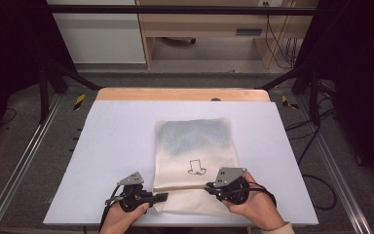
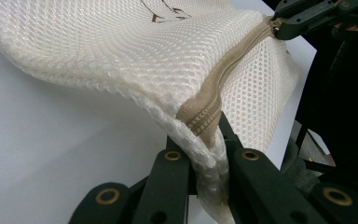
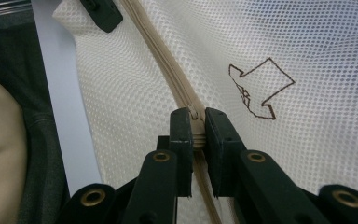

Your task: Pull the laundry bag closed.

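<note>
A white mesh bag [image 1: 195, 146] with a drawn arrow mark [image 3: 261, 88] lies flat on the white table [image 1: 117, 146]. A beige zipper [image 1: 182, 187] runs across its near end. My left gripper [image 2: 207, 140] is shut on the bag's left edge at the zipper's end, and the mesh there is lifted and bunched between the jaws. My right gripper [image 3: 196, 121] is shut on the zipper pull, farther right along the zipper [image 3: 163, 65]. In the high view, the left gripper [image 1: 161, 197] and right gripper [image 1: 208, 186] face each other along the zipper line.
The table has a wooden strip [image 1: 182, 94] along its far edge. Metal rails [image 1: 24, 156] flank it on both sides. Cables [image 1: 316, 146] trail on the floor at the right. Wooden furniture [image 1: 199, 29] stands beyond the table.
</note>
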Available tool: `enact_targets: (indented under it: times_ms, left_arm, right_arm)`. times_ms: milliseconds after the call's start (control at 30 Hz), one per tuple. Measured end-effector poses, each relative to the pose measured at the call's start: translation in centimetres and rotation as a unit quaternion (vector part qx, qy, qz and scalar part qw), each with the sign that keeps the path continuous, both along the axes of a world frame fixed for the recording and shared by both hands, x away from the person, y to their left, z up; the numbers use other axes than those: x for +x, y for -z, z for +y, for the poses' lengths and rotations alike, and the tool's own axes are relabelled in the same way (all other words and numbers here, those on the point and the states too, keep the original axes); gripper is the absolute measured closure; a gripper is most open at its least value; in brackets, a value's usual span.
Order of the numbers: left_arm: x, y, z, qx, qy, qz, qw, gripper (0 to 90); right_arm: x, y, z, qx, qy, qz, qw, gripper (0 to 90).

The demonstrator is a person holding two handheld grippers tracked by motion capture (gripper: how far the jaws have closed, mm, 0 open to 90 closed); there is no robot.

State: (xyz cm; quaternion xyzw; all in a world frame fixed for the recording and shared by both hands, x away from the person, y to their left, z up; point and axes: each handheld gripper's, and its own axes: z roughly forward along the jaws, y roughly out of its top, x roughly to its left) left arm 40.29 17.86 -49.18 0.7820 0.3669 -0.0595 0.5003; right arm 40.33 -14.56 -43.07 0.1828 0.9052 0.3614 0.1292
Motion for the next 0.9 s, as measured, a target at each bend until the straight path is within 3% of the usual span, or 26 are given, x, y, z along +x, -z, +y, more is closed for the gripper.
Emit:
enact_targets:
  times_ms: [900]
  left_arm:
    - [0.1,0.0,0.1,0.002,-0.003,-0.002,1.0000,86.3]
  right_arm:
    - [-0.4,0.1,-2.0,0.005,0.016,0.002,0.9998,82.0]
